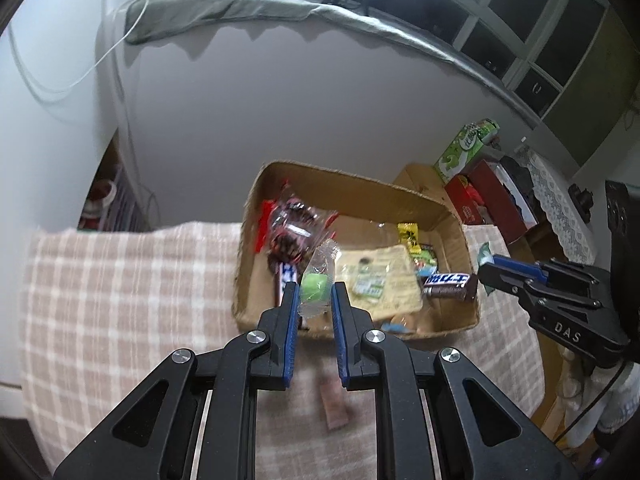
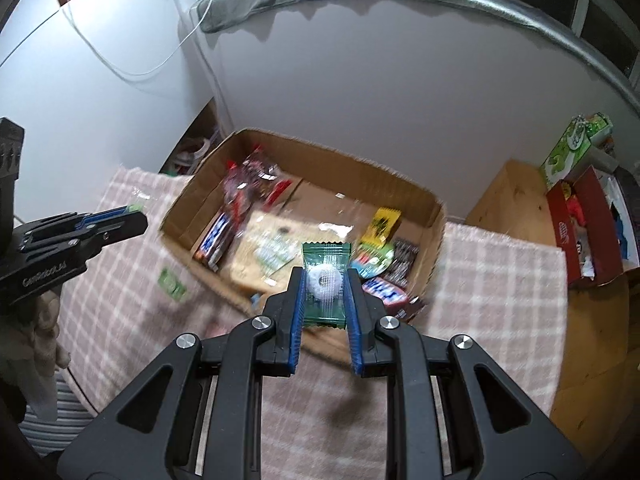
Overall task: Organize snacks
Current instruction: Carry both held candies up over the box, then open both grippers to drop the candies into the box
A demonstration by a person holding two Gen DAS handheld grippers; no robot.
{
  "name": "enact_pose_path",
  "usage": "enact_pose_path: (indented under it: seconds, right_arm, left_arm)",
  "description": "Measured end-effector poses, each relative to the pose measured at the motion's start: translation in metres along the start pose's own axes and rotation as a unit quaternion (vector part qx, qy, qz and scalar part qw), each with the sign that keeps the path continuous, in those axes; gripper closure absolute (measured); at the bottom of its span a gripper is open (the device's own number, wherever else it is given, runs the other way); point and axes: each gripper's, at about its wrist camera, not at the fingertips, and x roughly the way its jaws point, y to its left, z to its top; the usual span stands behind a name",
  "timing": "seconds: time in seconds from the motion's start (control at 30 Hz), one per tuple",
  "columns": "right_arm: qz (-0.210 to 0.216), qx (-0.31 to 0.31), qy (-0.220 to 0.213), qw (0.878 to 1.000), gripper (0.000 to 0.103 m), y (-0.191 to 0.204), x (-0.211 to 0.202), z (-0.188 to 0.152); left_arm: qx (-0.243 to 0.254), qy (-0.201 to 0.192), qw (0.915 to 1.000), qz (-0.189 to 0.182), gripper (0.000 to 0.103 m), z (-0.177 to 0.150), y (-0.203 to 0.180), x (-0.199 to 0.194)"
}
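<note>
Left wrist view: my left claw (image 1: 314, 294) is clamped on a clear-wrapped green candy (image 1: 316, 286), held above the near edge of the cardboard box (image 1: 452, 216) on the checked bench cloth (image 1: 132, 280). I judge the step to be carrying it over the box; I should clear the near wall before letting go, aiming at bare floor beside the red packet (image 1: 290, 226).

Right wrist view: my right claw (image 2: 324, 284) grips a green sachet with a white ring sweet (image 2: 325, 280), also above the box's near wall. A green wrapper (image 2: 173, 283) lies on the cloth, outside the box; I should release one claw at a time.
</note>
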Motion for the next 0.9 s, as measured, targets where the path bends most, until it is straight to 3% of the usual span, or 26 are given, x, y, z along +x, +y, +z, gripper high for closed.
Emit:
enact_pose_path:
  seconds: [0.37, 0.9]
  right_arm:
    - [-0.03, 0.017, 0.009, 0.999, 0.083, -0.028, 0.025, 0.02]
    - [-0.021, 0.033, 0.025, 0.999, 0.083, -0.033, 0.044, 0.021]
  left_arm:
    - [0.027, 0.012, 0.9995, 0.003, 0.089, 0.021, -0.025, 0.031]
    - [0.032, 0.032, 0.9988, 0.019, 0.089, 0.029, -0.03, 0.057]
